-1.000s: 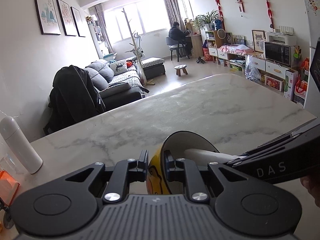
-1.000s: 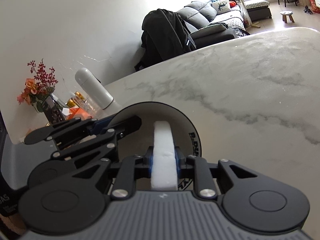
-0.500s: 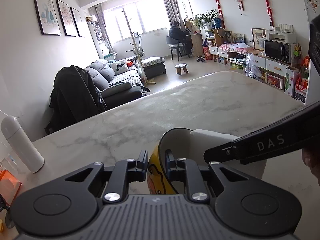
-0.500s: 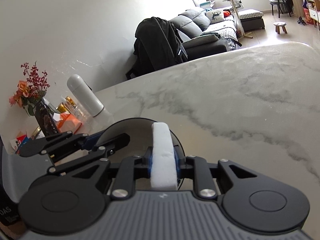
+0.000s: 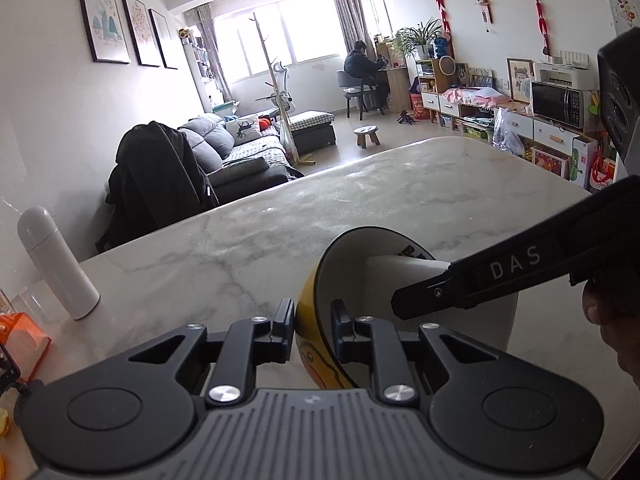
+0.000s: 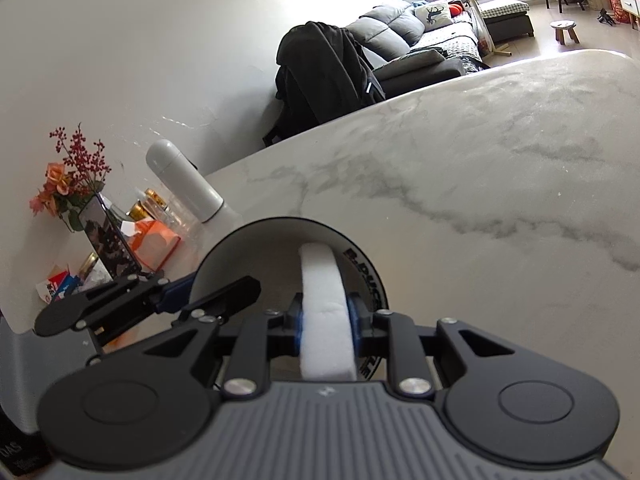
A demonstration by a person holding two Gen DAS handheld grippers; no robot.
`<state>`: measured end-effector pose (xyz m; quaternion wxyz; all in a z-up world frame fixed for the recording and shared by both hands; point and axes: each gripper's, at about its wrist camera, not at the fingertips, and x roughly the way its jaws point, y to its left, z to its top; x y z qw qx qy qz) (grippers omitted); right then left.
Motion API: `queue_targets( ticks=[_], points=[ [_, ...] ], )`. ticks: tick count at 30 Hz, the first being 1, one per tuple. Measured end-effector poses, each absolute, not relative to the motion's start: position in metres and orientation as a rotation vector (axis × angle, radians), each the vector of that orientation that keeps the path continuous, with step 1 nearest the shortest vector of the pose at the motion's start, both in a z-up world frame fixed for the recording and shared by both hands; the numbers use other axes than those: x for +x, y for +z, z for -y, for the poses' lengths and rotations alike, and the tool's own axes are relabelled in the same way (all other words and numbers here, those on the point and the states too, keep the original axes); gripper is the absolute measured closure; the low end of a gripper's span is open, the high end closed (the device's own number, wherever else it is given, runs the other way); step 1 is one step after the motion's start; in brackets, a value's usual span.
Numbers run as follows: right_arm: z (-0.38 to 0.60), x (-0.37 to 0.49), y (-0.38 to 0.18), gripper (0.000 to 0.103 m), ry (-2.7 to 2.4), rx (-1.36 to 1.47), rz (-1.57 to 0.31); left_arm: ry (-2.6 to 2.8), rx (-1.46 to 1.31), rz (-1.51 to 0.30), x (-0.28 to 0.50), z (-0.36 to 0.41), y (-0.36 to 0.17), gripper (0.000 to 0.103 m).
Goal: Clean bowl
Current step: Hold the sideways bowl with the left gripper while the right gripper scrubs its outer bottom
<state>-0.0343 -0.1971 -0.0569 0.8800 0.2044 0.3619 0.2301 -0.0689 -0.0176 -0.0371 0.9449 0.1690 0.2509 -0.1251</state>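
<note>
Left claw (image 5: 313, 330) clamped on rim of yellow bowl (image 5: 320, 344), bowl tipped on edge above the marble worktop (image 5: 248, 248), mouth facing the right claw (image 6: 326, 316), white inside, black lettering on the far inner wall. Right claw pinched narrow on white sponge (image 6: 326, 320); sponge long axis runs straight out along the fingers, far end curving down inside the bowl against its wall. White thermos bottle (image 5: 56, 262) upright at the worktop's left edge, well apart.

Bright windows (image 5: 280, 36), grey sofa (image 5: 224, 148), white walls, three framed pictures (image 5: 128, 36)
</note>
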Motion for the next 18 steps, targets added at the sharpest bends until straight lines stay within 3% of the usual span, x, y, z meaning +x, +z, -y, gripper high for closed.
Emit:
queue_targets(
  ticks=[11, 15, 18],
  points=[
    [0.189, -0.049, -0.052, 0.080, 0.478, 0.432, -0.702, -0.225, 0.368, -0.530, -0.075, 0.014, -0.037, 0.087],
    [0.185, -0.049, -0.057, 0.081, 0.461, 0.398, -0.718, -0.247, 0.378, -0.535, -0.071, 0.018, -0.033, 0.084],
    [0.188, -0.047, -0.066, 0.081, 0.465, 0.409, -0.747, -0.283, 0.385, -0.533, -0.067, 0.022, -0.028, 0.076]
  ],
)
